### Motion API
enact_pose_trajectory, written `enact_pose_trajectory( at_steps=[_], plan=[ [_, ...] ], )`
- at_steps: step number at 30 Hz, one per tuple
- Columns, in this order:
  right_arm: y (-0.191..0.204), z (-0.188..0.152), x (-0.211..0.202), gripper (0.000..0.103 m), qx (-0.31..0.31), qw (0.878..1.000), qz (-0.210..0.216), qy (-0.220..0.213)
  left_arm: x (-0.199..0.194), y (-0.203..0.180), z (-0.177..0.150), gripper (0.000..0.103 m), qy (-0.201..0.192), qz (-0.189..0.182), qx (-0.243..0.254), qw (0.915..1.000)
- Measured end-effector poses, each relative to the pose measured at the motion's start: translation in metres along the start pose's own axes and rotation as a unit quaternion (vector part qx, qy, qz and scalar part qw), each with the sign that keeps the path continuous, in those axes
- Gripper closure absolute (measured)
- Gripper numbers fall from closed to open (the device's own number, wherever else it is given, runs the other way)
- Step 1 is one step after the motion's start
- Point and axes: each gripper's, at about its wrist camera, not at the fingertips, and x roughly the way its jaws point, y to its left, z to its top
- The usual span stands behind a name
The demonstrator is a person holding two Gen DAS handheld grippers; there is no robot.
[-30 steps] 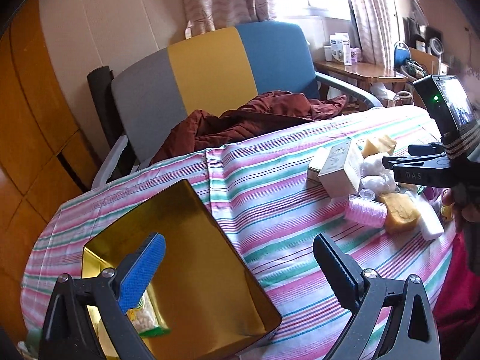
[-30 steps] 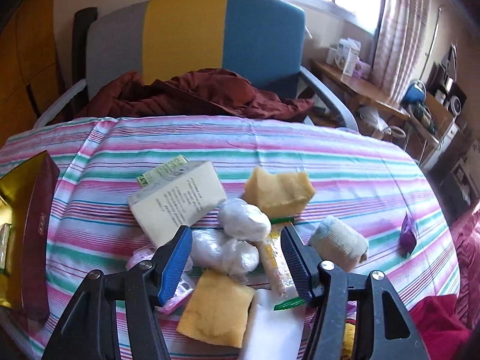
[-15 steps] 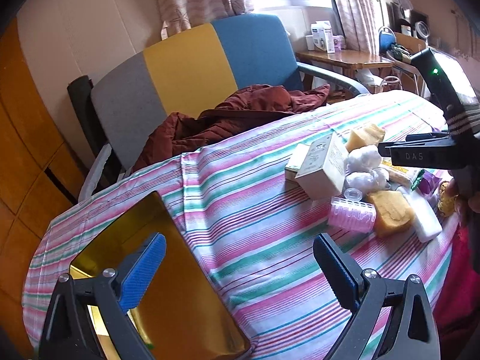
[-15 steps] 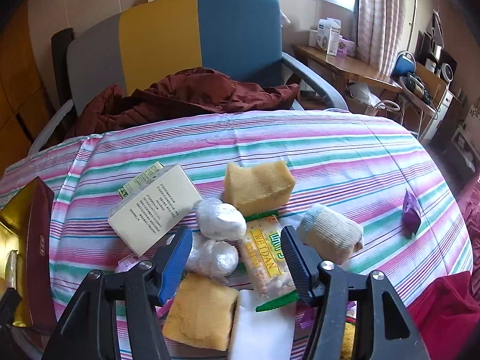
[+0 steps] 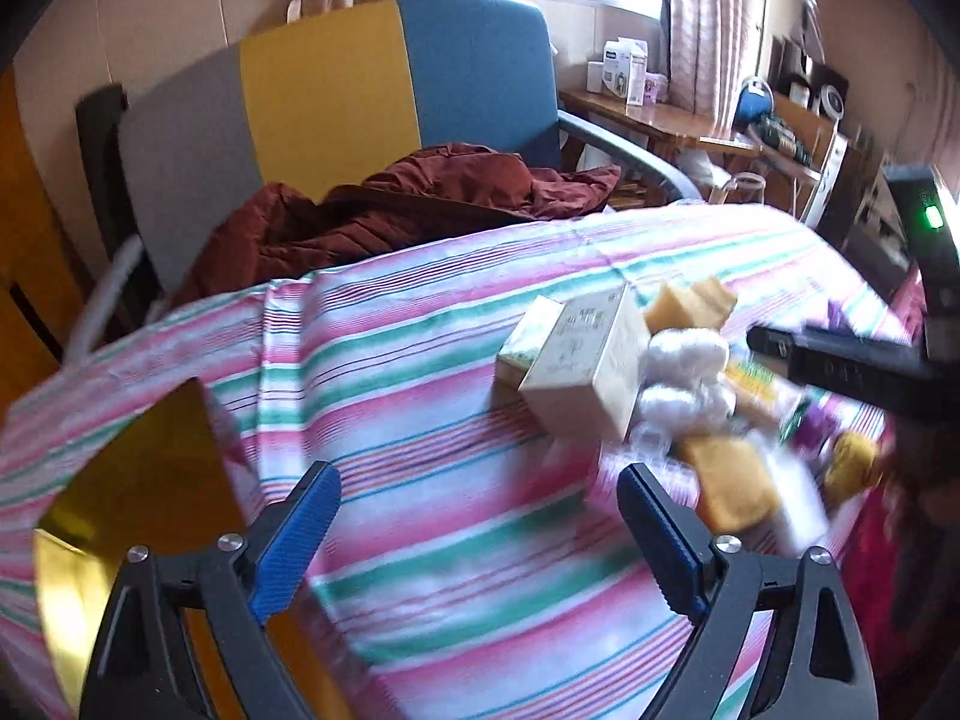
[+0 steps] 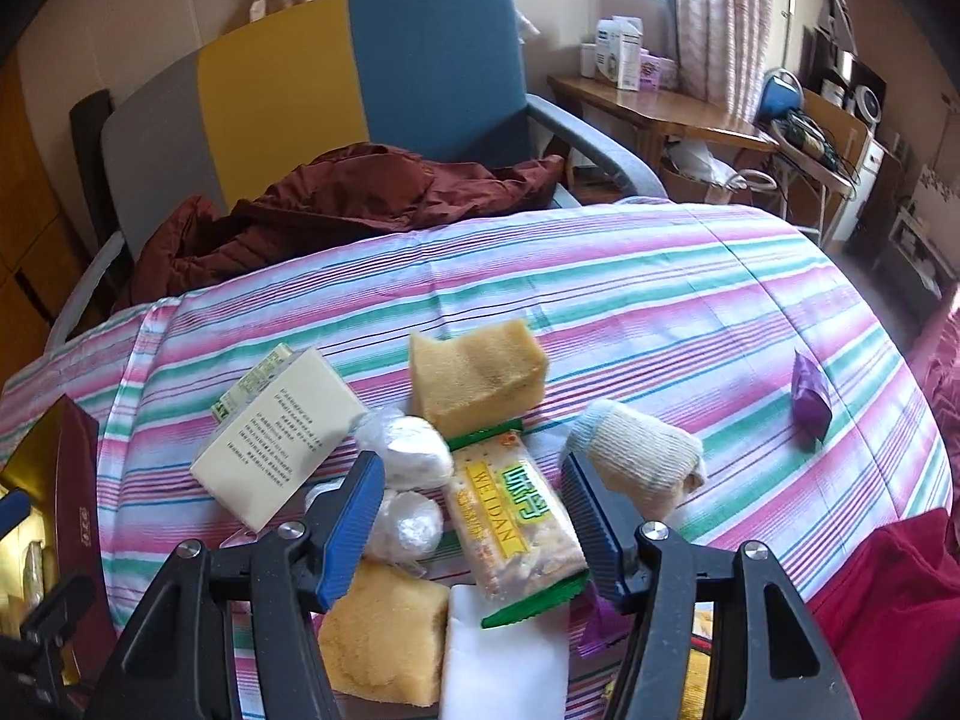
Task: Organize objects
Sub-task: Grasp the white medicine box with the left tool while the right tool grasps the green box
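A heap of objects lies on the striped tablecloth: a cream box, two yellow sponges, white wrapped balls, a WEIDAN cracker packet, a rolled sock and a white block. My right gripper is open, its fingers either side of the cracker packet. My left gripper is open and empty over bare cloth between the gold box and the heap.
A purple sachet lies alone at the right. The gold box shows at the left edge in the right wrist view. A chair with a maroon jacket stands behind the table. A desk is at the back right.
My left gripper has swung right, away from over the gold box, toward the heap. My right gripper has moved forward and right, from around the white balls to around the cracker packet.
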Motion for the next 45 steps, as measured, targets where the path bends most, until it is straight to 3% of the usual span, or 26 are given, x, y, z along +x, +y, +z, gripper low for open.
enact_pose_trajectory(
  at_steps=[6,17,18,19,21,23,30,37,42,45],
  plan=[
    [-0.011,0.003,0.002,0.041,0.028,1.0,0.006,0.007,0.03,-0.014,0.029,0.009,0.001,-0.043,0.021,0.9989],
    [-0.016,0.003,0.011,0.041,0.044,0.999,0.012,0.025,0.106,-0.051,0.066,0.011,0.043,-0.059,0.076,0.9944],
    [-0.016,0.003,0.011,0.041,0.043,0.999,0.013,0.025,0.116,-0.053,0.066,0.013,0.055,-0.065,0.078,0.9933],
    [-0.016,0.003,0.011,0.041,0.042,0.999,0.013,0.026,0.122,-0.055,0.066,0.025,0.065,-0.072,0.078,0.9922],
    [-0.016,0.003,0.012,0.041,0.042,0.999,0.014,0.028,0.13,-0.058,0.062,0.039,0.085,-0.084,0.077,0.9899],
    [-0.016,0.002,0.014,0.041,0.042,0.999,0.012,0.03,0.123,-0.064,0.056,0.052,0.07,-0.075,0.093,0.9903],
    [-0.017,0.004,0.011,0.041,0.044,0.999,0.014,0.022,0.074,-0.041,0.039,0.052,0.039,-0.08,0.048,0.9949],
    [0.008,0.001,-0.002,0.041,0.006,0.998,0.057,-0.007,0.008,0.004,0.016,0.052,-0.004,-0.074,-0.009,0.9972],
    [0.046,0.0,0.002,0.041,-0.028,0.992,0.119,0.03,-0.027,0.041,-0.017,0.052,-0.01,-0.065,-0.05,0.9966],
    [0.072,0.006,0.011,0.041,-0.045,0.989,0.135,0.043,-0.039,0.061,-0.036,0.052,-0.01,-0.058,-0.072,0.9956]
  ],
)
